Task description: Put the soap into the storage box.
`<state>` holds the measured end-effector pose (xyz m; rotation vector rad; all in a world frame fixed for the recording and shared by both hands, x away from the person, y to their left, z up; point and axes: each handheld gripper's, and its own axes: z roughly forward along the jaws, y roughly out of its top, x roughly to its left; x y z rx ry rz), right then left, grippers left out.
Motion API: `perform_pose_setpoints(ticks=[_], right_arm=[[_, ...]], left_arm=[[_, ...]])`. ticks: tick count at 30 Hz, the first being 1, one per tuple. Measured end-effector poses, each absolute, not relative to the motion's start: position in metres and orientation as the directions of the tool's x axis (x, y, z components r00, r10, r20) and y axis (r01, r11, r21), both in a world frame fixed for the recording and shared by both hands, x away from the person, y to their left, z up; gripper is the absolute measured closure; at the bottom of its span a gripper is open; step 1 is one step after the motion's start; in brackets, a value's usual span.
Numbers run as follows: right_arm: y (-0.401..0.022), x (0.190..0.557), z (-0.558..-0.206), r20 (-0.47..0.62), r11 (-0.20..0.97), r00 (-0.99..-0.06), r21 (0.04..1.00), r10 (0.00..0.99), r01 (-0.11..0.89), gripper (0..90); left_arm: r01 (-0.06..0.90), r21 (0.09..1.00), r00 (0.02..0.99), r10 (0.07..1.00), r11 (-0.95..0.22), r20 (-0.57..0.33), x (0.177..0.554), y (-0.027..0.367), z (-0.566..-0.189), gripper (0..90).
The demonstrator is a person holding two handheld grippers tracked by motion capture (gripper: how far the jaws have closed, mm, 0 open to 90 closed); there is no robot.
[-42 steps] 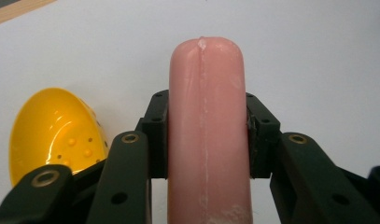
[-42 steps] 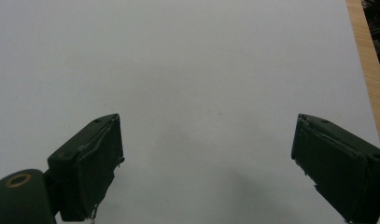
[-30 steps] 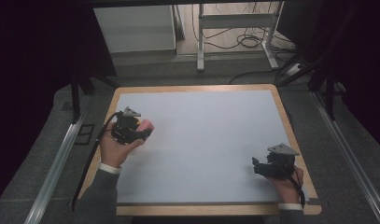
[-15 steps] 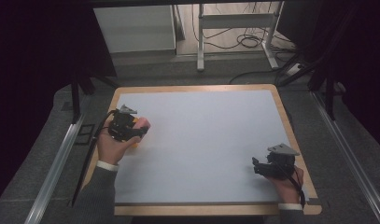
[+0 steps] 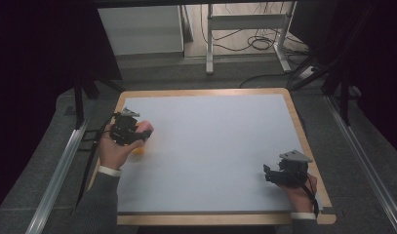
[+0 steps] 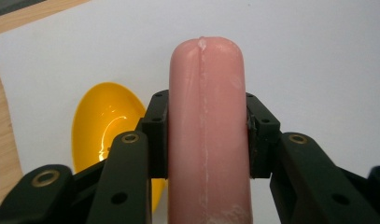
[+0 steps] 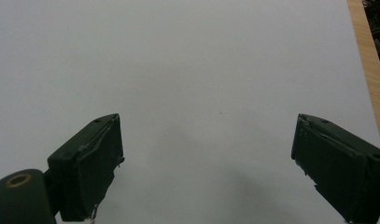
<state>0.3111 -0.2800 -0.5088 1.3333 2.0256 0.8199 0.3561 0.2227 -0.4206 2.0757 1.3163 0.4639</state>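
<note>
A pink sausage-shaped object (image 6: 207, 126) stands clamped between the two black jaws of my left gripper (image 6: 207, 135), rounded end pointing away. In the high view that gripper (image 5: 140, 132) is at the left side of the white board with the pink object (image 5: 146, 127) sticking out toward the right. Below it lies a yellow bowl-like piece (image 6: 106, 126), seen in the high view as a small yellow patch (image 5: 139, 150) under the hand. My right gripper (image 7: 206, 154) is open over bare white surface; in the high view it (image 5: 268, 174) rests near the board's right front corner.
The white board (image 5: 215, 146) has a wooden rim (image 5: 303, 131). Grey carpet and metal rails (image 5: 54, 180) flank it. Beyond the far edge stand a white cabinet (image 5: 140, 29), table legs and cables on the floor.
My left hand with the pink object drifted slightly left and toward the far side, uncovering a bit of the yellow piece. The right hand kept still.
</note>
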Motion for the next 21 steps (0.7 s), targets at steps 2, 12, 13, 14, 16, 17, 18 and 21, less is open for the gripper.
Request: perform_pose_setpoints(ticks=[2,12,13,14,16,17,18,21], right_arm=[[-0.280,0.311,-0.509,-0.128,0.315,-0.339,0.751,0.932,0.581,8.6],[-0.280,0.311,-0.509,-0.128,0.315,-0.340,0.750,0.932,0.581,8.6],[-0.280,0.311,-0.509,-0.127,0.314,-0.339,0.750,0.932,0.582,8.6],[-0.280,0.311,-0.509,-0.127,0.314,-0.339,0.750,0.932,0.582,8.6],[-0.280,0.311,-0.509,-0.128,0.315,-0.340,0.750,0.932,0.581,8.7],[-0.280,0.311,-0.509,-0.128,0.315,-0.339,0.750,0.932,0.581,8.6],[-0.280,0.311,-0.509,-0.128,0.315,-0.340,0.750,0.932,0.581,8.6],[-0.280,0.311,-0.509,-0.128,0.315,-0.340,0.750,0.932,0.581,8.6]], left_arm=[[0.677,0.671,0.435,0.900,-0.301,-0.036,0.356,0.224,-0.420,60.1],[0.682,0.671,0.421,0.906,-0.291,-0.036,0.359,0.230,-0.420,60.1],[0.684,0.669,0.419,0.907,-0.291,-0.035,0.360,0.231,-0.420,60.1],[0.685,0.670,0.417,0.908,-0.287,-0.037,0.360,0.231,-0.420,60.1],[0.690,0.666,0.410,0.911,-0.285,-0.035,0.362,0.234,-0.421,60.0],[0.690,0.666,0.410,0.911,-0.285,-0.035,0.362,0.234,-0.421,60.1],[0.693,0.665,0.403,0.914,-0.278,-0.038,0.364,0.236,-0.422,60.1],[0.700,0.661,0.393,0.919,-0.270,-0.041,0.366,0.239,-0.423,60.1]])
